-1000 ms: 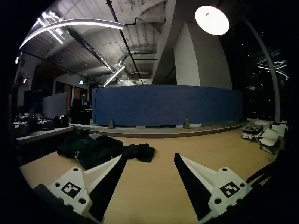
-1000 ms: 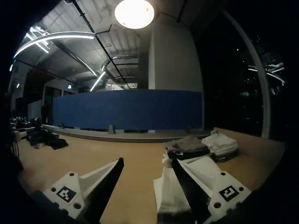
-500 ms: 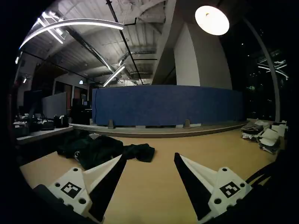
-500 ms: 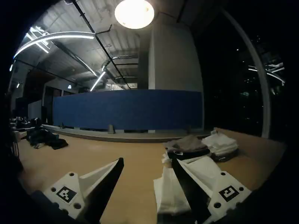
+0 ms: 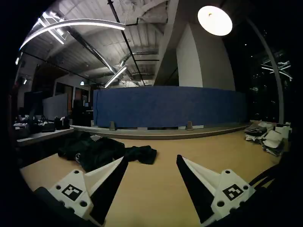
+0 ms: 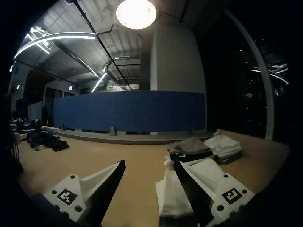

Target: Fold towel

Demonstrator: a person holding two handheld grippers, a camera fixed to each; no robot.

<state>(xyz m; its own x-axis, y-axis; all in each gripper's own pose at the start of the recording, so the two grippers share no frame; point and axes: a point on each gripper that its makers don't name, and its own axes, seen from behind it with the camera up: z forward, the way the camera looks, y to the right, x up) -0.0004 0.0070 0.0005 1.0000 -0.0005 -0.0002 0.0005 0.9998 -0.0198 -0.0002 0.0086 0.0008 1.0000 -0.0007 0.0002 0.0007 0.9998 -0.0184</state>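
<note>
A heap of dark unfolded towels [image 5: 102, 150] lies on the wooden table, just beyond my left gripper [image 5: 151, 160], which is open and holds nothing. The same dark heap [image 6: 45, 140] appears far to the left in the right gripper view. My right gripper [image 6: 148, 166] is open too, low over the table. A folded white towel [image 6: 170, 191] lies flat right by its right finger, partly hidden behind it. Behind that sit folded towels: a brown one on a dark one [image 6: 191, 148] and a white stack [image 6: 225, 146].
The wooden table [image 5: 159, 189] runs back to a blue divider panel [image 5: 166, 106] along its far edge. In the left gripper view the folded towels [image 5: 269, 137] sit at the far right. A desk with dark gear [image 5: 38, 128] stands to the left.
</note>
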